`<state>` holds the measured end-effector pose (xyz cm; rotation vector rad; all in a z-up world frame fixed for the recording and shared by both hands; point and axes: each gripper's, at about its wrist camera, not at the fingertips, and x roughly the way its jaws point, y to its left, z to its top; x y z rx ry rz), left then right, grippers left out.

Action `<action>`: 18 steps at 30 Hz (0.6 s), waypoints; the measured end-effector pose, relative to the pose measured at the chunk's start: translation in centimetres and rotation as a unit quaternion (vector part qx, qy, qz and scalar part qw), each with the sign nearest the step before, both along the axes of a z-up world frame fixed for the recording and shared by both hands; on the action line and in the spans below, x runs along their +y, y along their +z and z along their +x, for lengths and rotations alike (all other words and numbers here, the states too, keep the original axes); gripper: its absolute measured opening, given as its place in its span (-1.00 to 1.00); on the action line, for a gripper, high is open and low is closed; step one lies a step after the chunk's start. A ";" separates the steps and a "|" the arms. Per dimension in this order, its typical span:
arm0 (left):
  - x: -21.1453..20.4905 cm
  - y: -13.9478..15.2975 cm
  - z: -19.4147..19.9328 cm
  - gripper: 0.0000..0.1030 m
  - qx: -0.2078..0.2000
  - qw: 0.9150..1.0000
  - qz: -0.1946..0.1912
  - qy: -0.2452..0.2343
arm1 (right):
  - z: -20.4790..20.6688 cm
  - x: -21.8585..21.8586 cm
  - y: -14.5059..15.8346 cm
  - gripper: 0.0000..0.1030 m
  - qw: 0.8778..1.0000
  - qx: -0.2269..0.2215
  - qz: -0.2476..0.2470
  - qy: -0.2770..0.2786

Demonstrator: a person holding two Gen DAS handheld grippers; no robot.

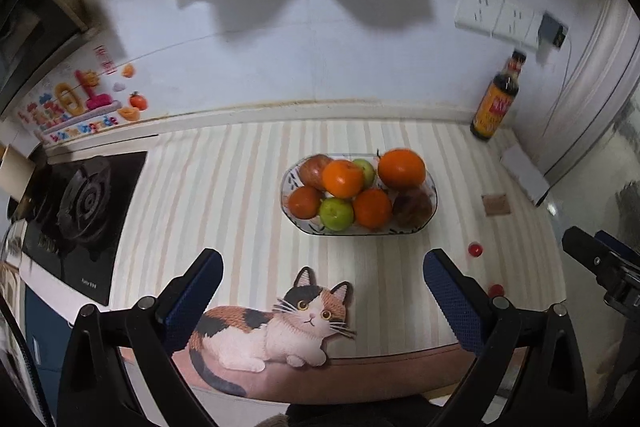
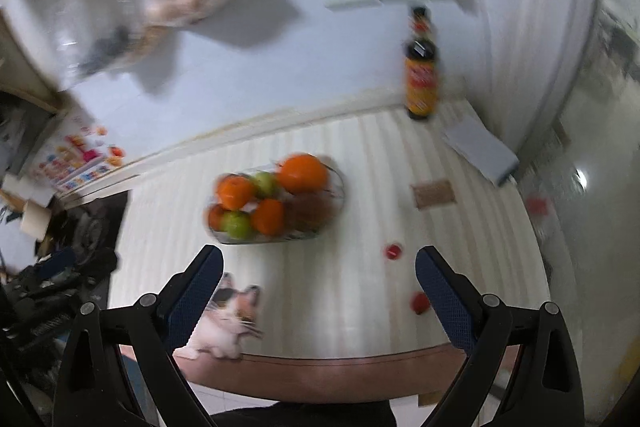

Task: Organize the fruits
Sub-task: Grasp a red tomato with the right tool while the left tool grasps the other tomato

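Hovering short of the fruit bowl (image 1: 432, 205), both the left gripper (image 1: 322, 293) and right gripper (image 2: 318, 291) spread their fingers wide, holding nothing.

fruit bowl (image 1: 431, 187) mid-counter, bottle (image 1: 496, 103) behind

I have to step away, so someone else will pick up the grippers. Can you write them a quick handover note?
Left hand-held gripper: open, empty, above the cat mat.
Right hand-held gripper: open, empty, view blurred.
Fruit bowl mid-counter, heaped with oranges, green fruits and darker reddish ones.
Two small red items lie loose right of the bowl.
Done: cannot tell. Left: probably those loose items.
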<state>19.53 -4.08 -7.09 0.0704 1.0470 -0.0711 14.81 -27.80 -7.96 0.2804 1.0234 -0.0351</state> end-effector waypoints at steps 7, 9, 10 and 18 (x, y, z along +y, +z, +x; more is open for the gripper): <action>-8.1 -7.0 4.1 0.99 0.065 0.993 0.055 -0.081 | 0.7 -7.5 -12.4 0.57 0.992 0.109 0.016 -0.063; -10.5 -8.9 4.8 0.99 0.079 0.989 0.071 -0.104 | 0.8 -8.9 -17.4 0.31 0.986 0.147 0.039 -0.067; -11.8 -9.9 5.2 0.99 0.090 0.986 0.076 -0.117 | 0.8 -8.9 -17.4 0.27 0.986 0.147 0.039 -0.067; -17.9 -15.9 7.5 0.99 0.149 0.969 0.101 -0.169 | 0.7 -9.3 -25.4 -0.16 0.978 0.188 0.066 -0.065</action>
